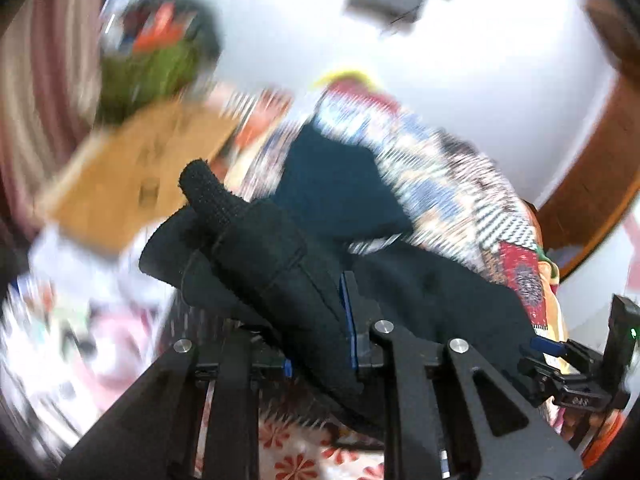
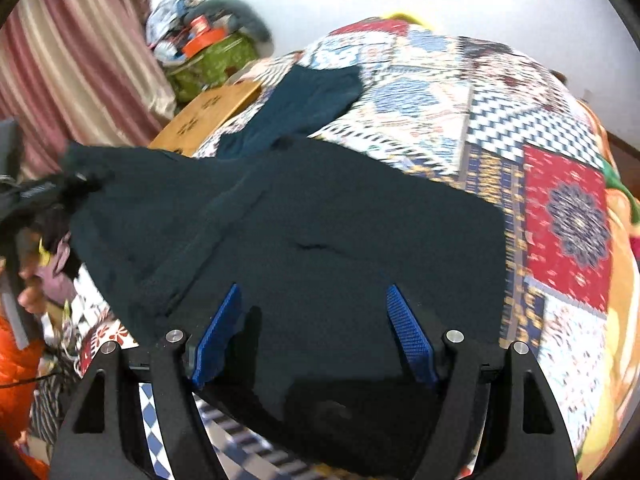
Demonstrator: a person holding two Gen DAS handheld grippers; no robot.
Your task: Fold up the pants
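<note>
Dark teal pants (image 2: 320, 216) lie spread on a patchwork quilt (image 2: 460, 112); one leg runs toward the far end of the bed. My left gripper (image 1: 320, 320) is shut on a bunched part of the pants (image 1: 256, 248) and holds it lifted above the bed; the cloth hides its left finger. The left gripper also shows in the right wrist view (image 2: 36, 196) at the left edge, gripping the raised cloth. My right gripper (image 2: 314, 332) is open, its blue pads (image 2: 408, 332) spread just above the near part of the pants. It shows at the right edge of the left wrist view (image 1: 576, 364).
A wooden board (image 2: 208, 116) rests at the bed's left side. A pile of bags and clothes (image 2: 200, 48) sits by the striped curtain (image 2: 68, 60). A white wall stands behind the bed. A wooden door frame (image 1: 596, 168) is at the right.
</note>
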